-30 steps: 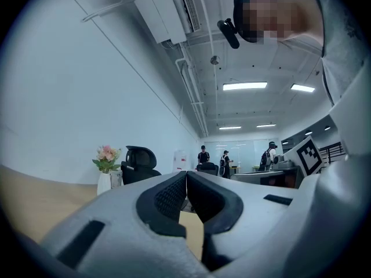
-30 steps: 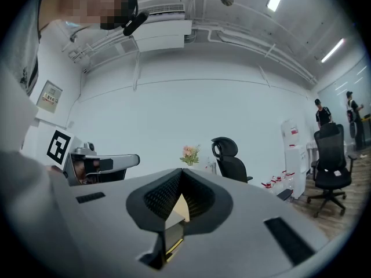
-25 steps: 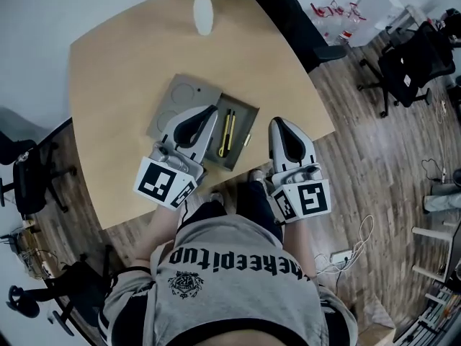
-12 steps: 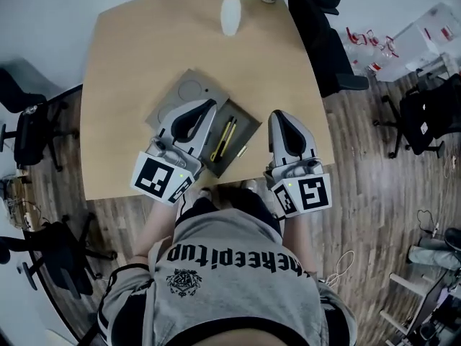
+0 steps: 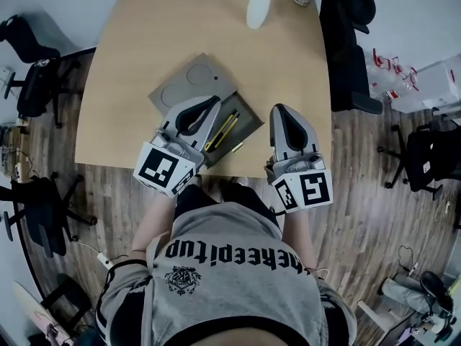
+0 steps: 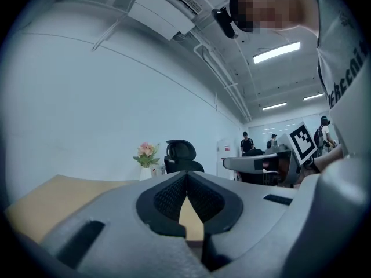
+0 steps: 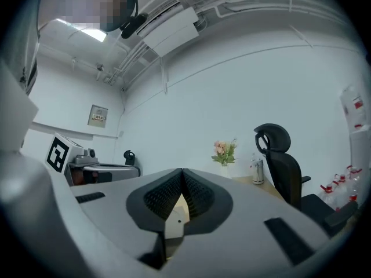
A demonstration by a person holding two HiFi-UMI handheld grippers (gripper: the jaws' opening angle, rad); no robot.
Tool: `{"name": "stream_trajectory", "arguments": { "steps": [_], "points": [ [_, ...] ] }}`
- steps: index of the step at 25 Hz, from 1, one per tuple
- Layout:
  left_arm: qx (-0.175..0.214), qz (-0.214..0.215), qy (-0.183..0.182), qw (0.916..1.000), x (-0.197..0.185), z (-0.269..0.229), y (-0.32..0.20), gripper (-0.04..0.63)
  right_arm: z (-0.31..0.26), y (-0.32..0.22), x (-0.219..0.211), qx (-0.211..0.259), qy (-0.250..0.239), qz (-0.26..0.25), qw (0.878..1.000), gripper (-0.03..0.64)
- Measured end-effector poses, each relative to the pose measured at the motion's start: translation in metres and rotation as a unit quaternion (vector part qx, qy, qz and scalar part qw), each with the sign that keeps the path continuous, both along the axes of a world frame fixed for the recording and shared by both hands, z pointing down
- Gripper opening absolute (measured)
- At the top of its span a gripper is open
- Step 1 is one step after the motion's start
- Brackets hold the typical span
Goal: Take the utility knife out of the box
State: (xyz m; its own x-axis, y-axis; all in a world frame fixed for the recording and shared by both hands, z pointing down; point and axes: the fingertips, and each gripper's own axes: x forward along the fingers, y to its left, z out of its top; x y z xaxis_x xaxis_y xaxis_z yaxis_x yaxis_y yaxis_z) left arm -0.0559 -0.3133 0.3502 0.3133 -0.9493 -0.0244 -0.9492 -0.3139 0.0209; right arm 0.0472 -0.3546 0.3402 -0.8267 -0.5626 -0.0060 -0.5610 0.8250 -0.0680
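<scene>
You held both grippers over the near edge of the surface (image 5: 144,49), in the middle of the head view. Your left gripper (image 5: 211,103) was clenched: in the left gripper view its two dark pads met at the tip, and nothing was between them. It hung over the left part of the grey box (image 5: 248,117), pointing to the upper right of the frame. The knife (image 5: 222,126), yellow and black, lay inside the box, just to the right of this gripper. The pictures did not show that the gripper touched it. The open lid (image 5: 184,85) of the box lay flat to the upper left, beside the tray.

Your right gripper (image 5: 279,110) was clenched too. In the right gripper view its pads were together and held nothing. It stood to the right of the box, apart from it, near the right edge of the surface, and pointed to the top of the frame.

A white vase (image 5: 258,7) with flowers stood at the far edge, at the top of the frame, well apart from the box. A black chair (image 5: 349,27) stood behind it, to the upper right.
</scene>
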Motion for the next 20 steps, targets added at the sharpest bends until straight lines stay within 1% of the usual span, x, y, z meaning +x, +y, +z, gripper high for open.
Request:
{"name": "stream_trajectory", "arguments": {
  "steps": [9,16,20],
  "points": [
    [-0.056,-0.059,-0.015,0.9966,0.008,0.043,-0.004,0.018,0.018,-0.011,-0.005,-0.022,0.011,-0.065,0.998,0.006],
    [-0.126,-0.063,-0.048,0.9889,0.020,0.086,-0.011,0.018,0.034,-0.015,-0.008,-0.043,0.016,-0.103,0.994,0.006],
    [-0.169,-0.066,-0.056,0.9819,0.026,0.113,-0.016,0.020,0.044,-0.020,-0.006,-0.054,0.017,-0.115,0.992,0.006]
  ]
}}
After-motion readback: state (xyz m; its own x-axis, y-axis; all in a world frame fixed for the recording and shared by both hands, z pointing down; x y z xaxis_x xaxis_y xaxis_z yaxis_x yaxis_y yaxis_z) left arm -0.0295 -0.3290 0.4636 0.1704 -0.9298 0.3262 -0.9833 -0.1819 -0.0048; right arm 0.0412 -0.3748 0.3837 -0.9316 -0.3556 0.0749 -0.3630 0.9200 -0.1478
